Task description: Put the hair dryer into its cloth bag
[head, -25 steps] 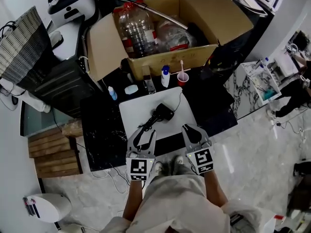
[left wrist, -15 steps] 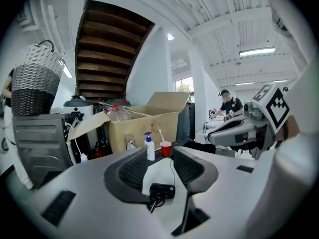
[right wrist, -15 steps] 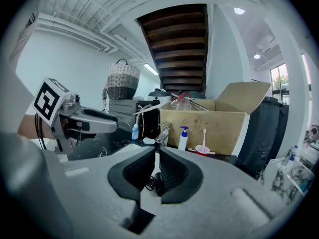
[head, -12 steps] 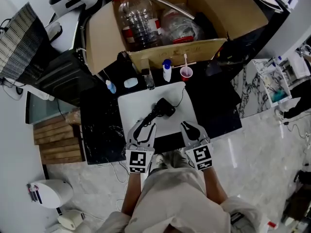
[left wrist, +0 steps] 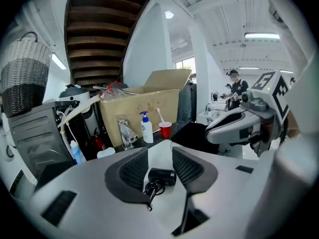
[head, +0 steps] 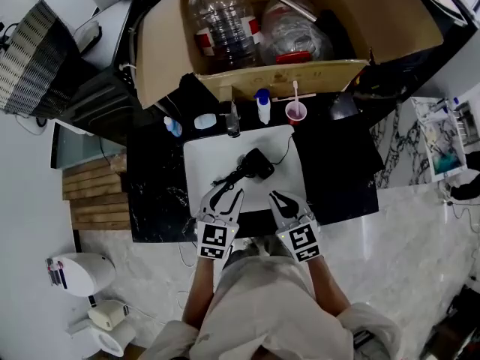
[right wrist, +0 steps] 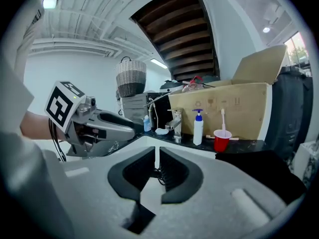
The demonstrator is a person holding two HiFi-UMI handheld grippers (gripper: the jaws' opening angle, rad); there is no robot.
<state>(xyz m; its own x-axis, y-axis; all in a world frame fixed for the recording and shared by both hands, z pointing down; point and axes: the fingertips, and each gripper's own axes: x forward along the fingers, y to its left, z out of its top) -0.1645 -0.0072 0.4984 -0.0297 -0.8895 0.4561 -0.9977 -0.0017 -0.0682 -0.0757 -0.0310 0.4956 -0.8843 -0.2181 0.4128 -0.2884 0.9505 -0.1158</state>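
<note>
Black plastic hair dryer lies two-to-eight o'clock, one o'clock from the released left hand-held gripper, eleven from the released right hand-held gripper.

This is looking like a mock washroom corner set up inside an open work hall. A faucet, a pump bottle and a red cup holding a toothbrush are standing on the black marble desk. A cardboard box of plastic bottles is sitting behind them. Strip lights are glowing above a distant person, and a staircase is rising overhead.
</note>
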